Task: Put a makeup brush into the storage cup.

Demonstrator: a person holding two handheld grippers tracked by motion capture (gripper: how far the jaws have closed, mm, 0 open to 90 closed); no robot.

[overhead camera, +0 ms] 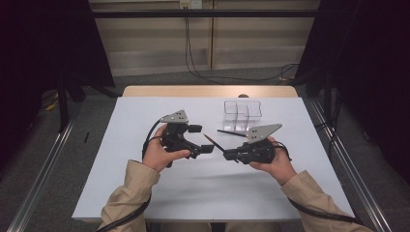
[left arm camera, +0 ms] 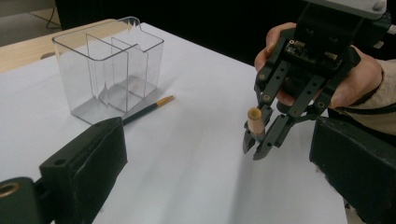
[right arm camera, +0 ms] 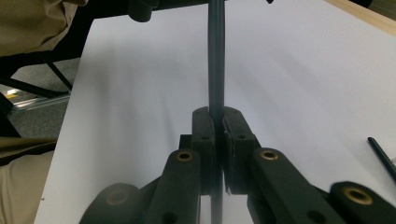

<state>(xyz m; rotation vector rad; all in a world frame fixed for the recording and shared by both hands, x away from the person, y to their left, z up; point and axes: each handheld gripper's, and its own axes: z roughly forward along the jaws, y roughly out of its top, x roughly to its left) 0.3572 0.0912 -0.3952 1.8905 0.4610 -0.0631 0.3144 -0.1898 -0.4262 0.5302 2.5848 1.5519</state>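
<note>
in the high view, a person sits at a white table [overhead camera: 145, 193] and holds a gripper in each hand. the left gripper [overhead camera: 202, 138] is held above the table with its jaws wide apart and nothing between them. the right gripper [overhead camera: 226, 154] points toward the left one, and its jaws are pinched tight on a dark pencil [overhead camera: 212, 142] that sticks out toward the left gripper. a clear plastic box [overhead camera: 242, 115] with dividers stands farther back on the table, and a second pencil [overhead camera: 231, 133] lies flat just in front of it.

in the left gripper view, its two black jaws stand far apart at the bottom corners. the right gripper [left arm camera: 256, 140] is across from it, squeezing the pencil [left arm camera: 255, 122], whose tan end points at the camera. the clear box [left arm camera: 109, 65] stands on the table to the left, and the second pencil [left arm camera: 147, 109] lies at its foot, touching or almost touching it.

in the right gripper view, the jaws are pressed together on the dark pencil [right arm camera: 216, 65], which runs straight up the middle above the white table [right arm camera: 140, 116]. the second pencil [right arm camera: 383, 156] lies at the right edge.
</note>
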